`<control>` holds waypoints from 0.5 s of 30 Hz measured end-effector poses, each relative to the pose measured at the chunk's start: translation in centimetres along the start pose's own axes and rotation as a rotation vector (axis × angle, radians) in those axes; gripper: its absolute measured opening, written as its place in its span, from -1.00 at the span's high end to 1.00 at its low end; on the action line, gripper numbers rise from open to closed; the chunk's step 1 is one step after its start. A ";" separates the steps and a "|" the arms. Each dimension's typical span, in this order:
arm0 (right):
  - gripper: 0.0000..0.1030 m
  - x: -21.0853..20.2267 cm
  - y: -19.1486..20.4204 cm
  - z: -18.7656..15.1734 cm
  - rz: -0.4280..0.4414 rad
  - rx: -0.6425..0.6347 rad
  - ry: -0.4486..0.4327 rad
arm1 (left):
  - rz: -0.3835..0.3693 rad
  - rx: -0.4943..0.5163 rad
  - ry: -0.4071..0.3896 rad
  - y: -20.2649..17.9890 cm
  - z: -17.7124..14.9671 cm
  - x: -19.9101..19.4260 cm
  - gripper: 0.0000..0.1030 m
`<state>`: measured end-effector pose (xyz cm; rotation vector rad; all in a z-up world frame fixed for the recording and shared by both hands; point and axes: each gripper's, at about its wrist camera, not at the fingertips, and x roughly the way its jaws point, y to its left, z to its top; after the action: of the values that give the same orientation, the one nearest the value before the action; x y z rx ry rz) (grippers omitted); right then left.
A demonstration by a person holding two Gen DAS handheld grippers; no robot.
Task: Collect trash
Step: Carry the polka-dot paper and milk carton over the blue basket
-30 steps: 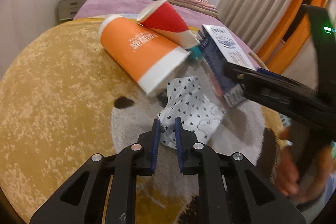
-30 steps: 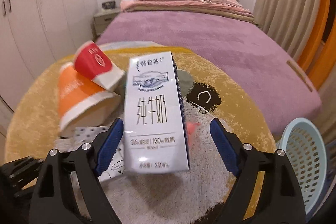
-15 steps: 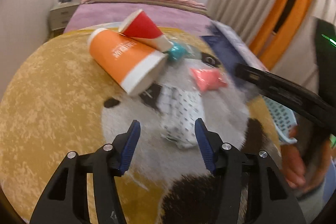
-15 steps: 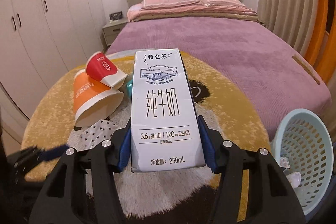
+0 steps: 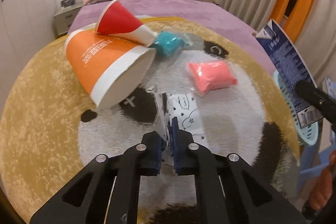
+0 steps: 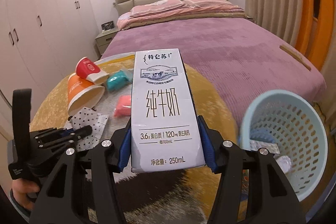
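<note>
Milk carton (image 6: 166,110), a tall white box with black lettering, stood upright between the blue pads of the right gripper (image 6: 166,149), which clasped it on both sides above the round yellow panda-face rug (image 6: 210,98). At about three o'clock from the carton sat the pale blue perforated plastic basket (image 6: 294,140), with a few scraps of litter in its bottom. The left gripper (image 5: 168,140) had just clenched on an edge of the white wrapper with small black prints (image 5: 184,114), which stuck up between its pads. On the rug at eleven o'clock from that wrapper lay the large orange paper cup (image 5: 105,64) on its side, with the smaller red paper cup (image 5: 121,22) resting on it. A teal packet (image 5: 168,45) lay touching the red cup's rim, and a pink packet (image 5: 210,77) lay at one o'clock from the wrapper.
</note>
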<state>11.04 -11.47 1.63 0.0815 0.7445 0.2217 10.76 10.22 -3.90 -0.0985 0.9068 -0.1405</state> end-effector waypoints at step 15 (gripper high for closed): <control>-0.03 -5.1 -9.4 -1.1 -0.037 0.173 -0.093 | -0.132 0.116 -0.135 -10.8 2.2 -3.9 0.94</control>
<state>8.27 -21.83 2.82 0.2412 0.6704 0.1173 9.28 0.25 2.08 -0.0595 0.7562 -0.3052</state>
